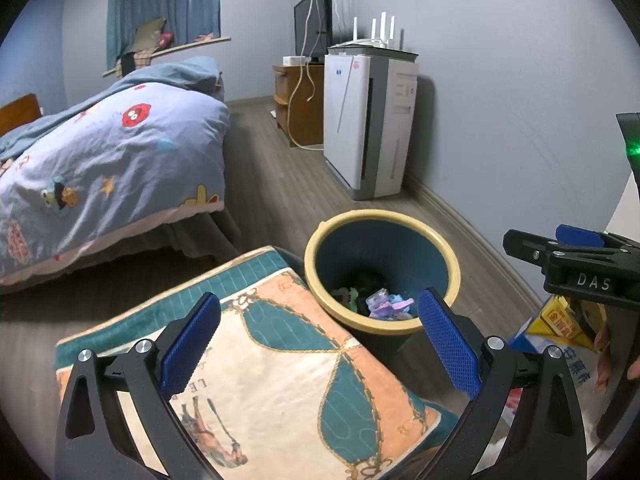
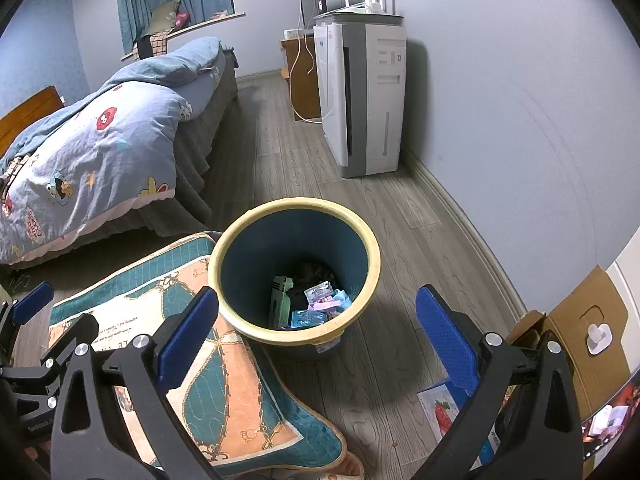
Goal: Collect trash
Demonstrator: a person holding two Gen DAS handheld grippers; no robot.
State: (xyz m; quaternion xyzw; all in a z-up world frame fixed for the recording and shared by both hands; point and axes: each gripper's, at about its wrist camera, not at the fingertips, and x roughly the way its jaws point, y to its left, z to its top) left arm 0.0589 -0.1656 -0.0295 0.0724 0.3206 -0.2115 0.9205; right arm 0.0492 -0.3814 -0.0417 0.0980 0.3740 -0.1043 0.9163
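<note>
**Both tongs wide apart above the trash bin**

A round bin with a cream-yellow rim and dark blue inner wall stands on the grey wood-plank floor, just beside a quilted cushion patterned in teal, peach and cream. At the bottom of the bin lies a small heap of trash: a pale green plastic piece, clear blister packs, and purple and light blue wrappers over something dark.

The right tongs hang over the near rim of the bin, their blue ribbed pads spread apart and holding nothing. The left tongs hover above the cushion and the bin's near edge, likewise spread apart and empty. From the left wrist view, the right tongs appear at the right edge, above a yellow and blue printed package.

Near the right tongs' lower right, a flat card showing a strawberry lies on the floor beside an open brown cardboard box.

Farther back, a bed with a light blue cartoon-print duvet sits left, and a white and grey air purifier stands against the wall.
</note>
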